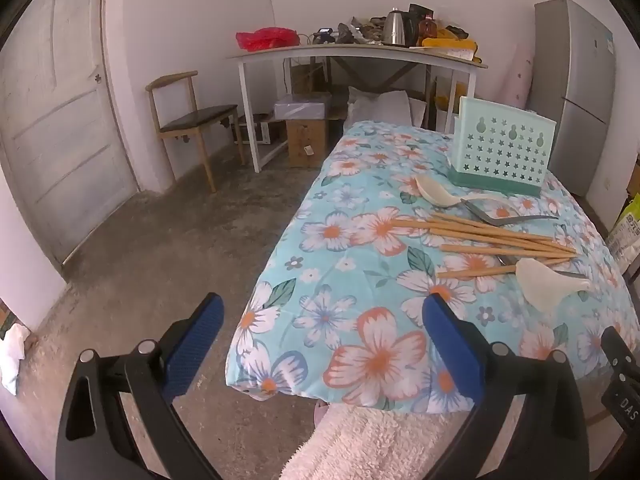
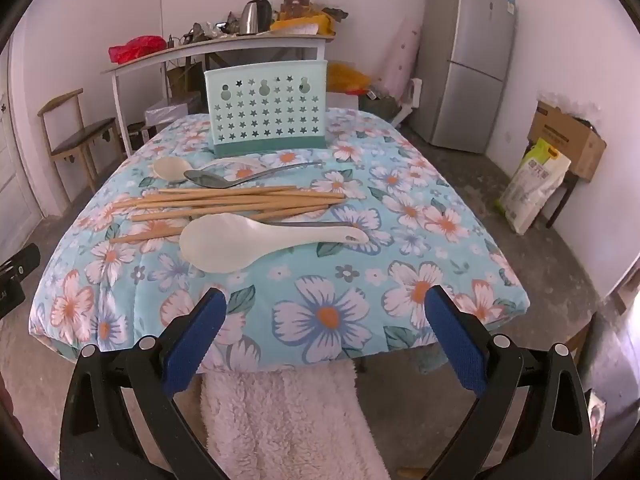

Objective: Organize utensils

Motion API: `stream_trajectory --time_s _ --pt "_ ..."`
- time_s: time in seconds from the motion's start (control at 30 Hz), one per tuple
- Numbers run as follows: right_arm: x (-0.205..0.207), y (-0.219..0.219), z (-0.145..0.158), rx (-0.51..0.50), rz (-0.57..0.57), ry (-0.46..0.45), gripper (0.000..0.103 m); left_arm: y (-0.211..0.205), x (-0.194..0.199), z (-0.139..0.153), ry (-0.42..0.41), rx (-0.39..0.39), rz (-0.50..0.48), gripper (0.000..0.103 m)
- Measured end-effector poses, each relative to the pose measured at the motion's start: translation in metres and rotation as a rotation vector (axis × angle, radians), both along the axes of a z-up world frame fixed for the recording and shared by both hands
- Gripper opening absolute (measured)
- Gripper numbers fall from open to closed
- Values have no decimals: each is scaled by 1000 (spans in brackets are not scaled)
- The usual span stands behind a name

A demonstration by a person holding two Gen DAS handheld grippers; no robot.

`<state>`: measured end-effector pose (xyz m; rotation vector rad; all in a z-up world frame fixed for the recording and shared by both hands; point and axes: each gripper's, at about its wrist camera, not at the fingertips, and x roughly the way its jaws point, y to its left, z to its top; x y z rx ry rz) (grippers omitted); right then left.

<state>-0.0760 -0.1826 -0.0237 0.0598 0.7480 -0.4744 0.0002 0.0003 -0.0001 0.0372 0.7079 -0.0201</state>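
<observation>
A mint-green utensil holder (image 2: 266,110) (image 1: 502,152) with star holes stands upright at the far end of the floral-clothed table (image 2: 340,320) (image 1: 340,264). In front of it lie a small cream spoon (image 2: 172,169) (image 1: 434,192), a metal spoon (image 2: 208,179) (image 1: 492,216), several wooden chopsticks (image 2: 240,202) (image 1: 496,240) and a large white rice paddle (image 2: 224,246) (image 1: 548,284). A dark handle pokes out from under the paddle. My right gripper (image 2: 326,322) hovers open over the near table edge, short of the paddle. My left gripper (image 1: 322,330) stands open at the table's left front corner, holding nothing.
A fluffy pink cloth (image 2: 288,420) hangs below the near table edge. Behind stand a white side table (image 1: 360,56) with a kettle and clutter, a wooden chair (image 1: 188,120) and a grey fridge (image 2: 468,60). A cardboard box (image 2: 568,140) and a bag sit at the right.
</observation>
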Motion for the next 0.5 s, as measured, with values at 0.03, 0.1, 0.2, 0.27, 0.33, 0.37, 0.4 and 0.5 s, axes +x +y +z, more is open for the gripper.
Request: stream_trajectory --time_s 0.03,0.1,0.2,0.27,0.33,0.37,0.4,0.5 --pt "0 0 0 -1 0 0 95 0 0 0 -2 -1 0 97" --pt "1 -1 2 -2 -1 -4 95 0 0 0 0 -2 -2 97" --pt "2 -3 3 -2 -3 -6 95 0 0 0 -5 3 2 97" --pt "2 2 5 -8 -2 -13 95 0 1 0 -5 4 2 97" --pt "0 2 5 -7 0 -19 95 0 0 0 -6 2 2 97" --pt "0 2 6 -7 -1 -19 95 0 0 0 -5 2 2 97" --pt "0 2 6 -8 -1 -19 95 0 0 0 -4 1 2 97" --pt "0 1 5 -5 0 -19 95 0 0 0 -8 3 1 97"
